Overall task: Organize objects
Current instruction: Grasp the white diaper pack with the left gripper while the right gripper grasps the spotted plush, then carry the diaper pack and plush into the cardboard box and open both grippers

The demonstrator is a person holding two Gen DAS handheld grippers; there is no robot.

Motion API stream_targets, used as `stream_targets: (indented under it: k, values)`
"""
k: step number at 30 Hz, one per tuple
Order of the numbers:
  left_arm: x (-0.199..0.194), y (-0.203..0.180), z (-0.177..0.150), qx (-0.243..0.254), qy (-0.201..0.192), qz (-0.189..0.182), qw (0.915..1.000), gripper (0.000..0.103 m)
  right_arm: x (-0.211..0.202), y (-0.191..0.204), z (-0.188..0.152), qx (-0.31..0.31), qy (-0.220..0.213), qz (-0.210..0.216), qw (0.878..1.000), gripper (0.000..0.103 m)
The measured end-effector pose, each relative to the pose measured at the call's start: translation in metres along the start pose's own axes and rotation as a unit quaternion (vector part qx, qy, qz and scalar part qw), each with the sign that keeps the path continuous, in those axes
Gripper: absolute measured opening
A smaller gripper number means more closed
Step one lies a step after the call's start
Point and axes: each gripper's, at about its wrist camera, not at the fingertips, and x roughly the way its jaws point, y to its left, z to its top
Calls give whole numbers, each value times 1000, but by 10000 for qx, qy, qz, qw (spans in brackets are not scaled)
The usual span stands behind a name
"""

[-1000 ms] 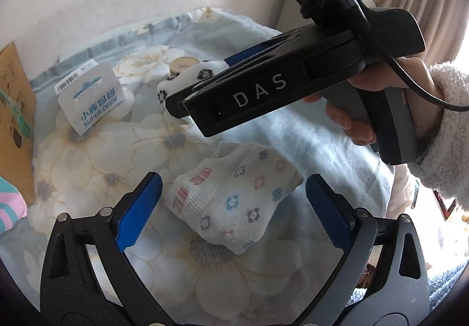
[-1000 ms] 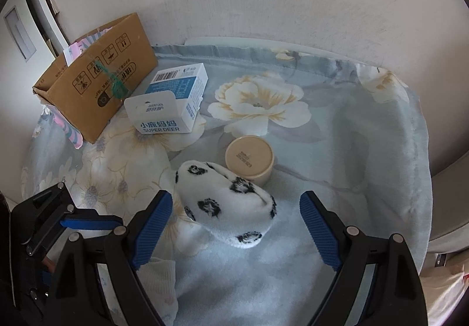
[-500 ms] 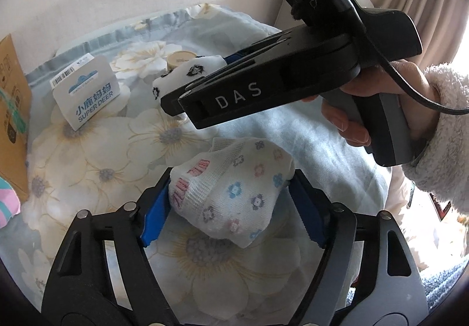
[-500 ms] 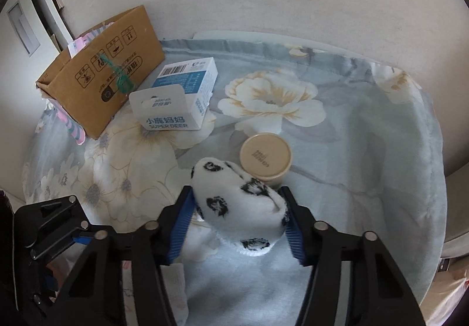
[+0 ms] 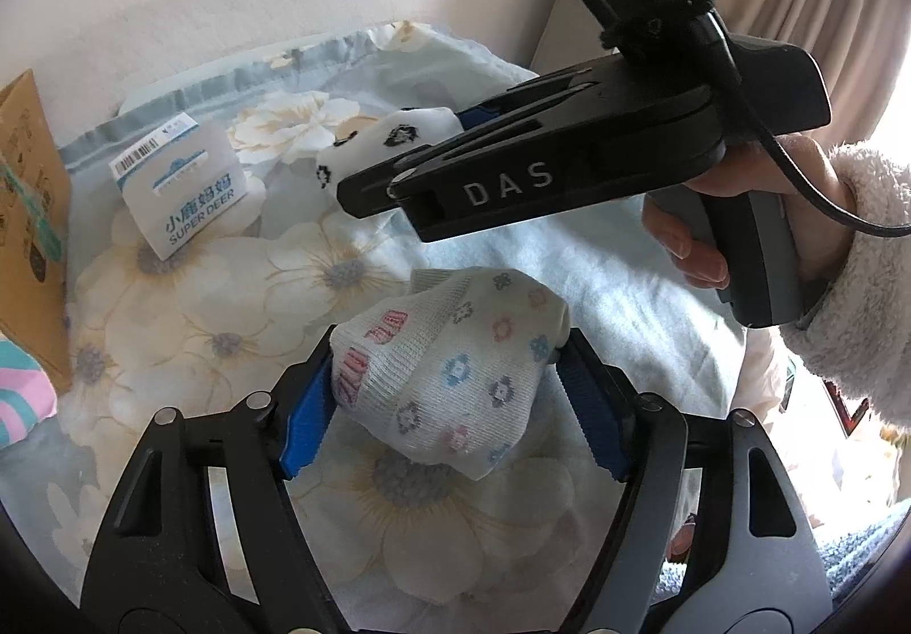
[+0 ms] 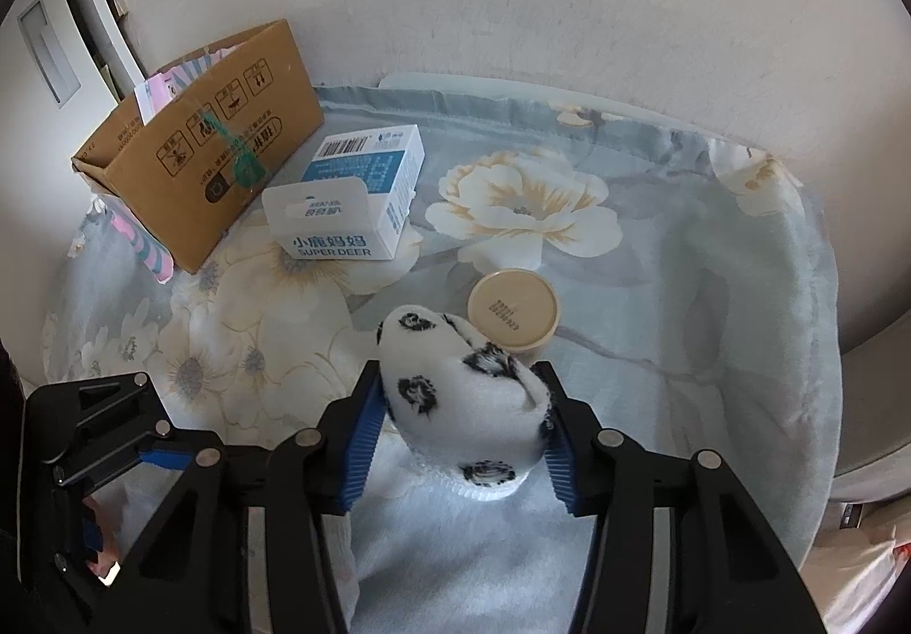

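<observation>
Right now both tongs are clamped on rolled socks. The left tongs [image 5: 450,395] squeeze a white sock bundle with little coloured flowers [image 5: 455,366] between their blue pads [image 5: 304,432], the bundle sitting just above the flowered sheet [image 5: 188,303] that covers the worktop. The right tongs [image 6: 458,440] pinch a fluffy white sock ball with black spots [image 6: 455,406], its far end poking out past the pads toward 12 o'clock.

Seen from the right tongs, a round beige jar [image 6: 512,309] stands just beyond the spotted ball at about 1 o'clock, very close to it, though I cannot tell whether they touch. A white and blue carton [image 6: 347,207] lettered SUPER DEER lies at 11 o'clock, and just past it at 10 o'clock sits an open cardboard box [image 6: 205,161] with striped cloth [image 6: 142,241] showing beside its near corner.

From the left tongs, the right tool crosses the view at 1 o'clock, held in a hand [image 5: 734,212] with a fleecy sleeve [image 5: 854,292], the spotted ball showing at its tip near 11 o'clock.
</observation>
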Motion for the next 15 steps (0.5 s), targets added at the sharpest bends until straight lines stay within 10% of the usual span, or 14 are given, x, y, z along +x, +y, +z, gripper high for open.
stream_targets:
  k: [15]
  values:
    - [-74,13,27,-156,-369,301,9987,71,-61,10,34,129,-235,-88,9996,47]
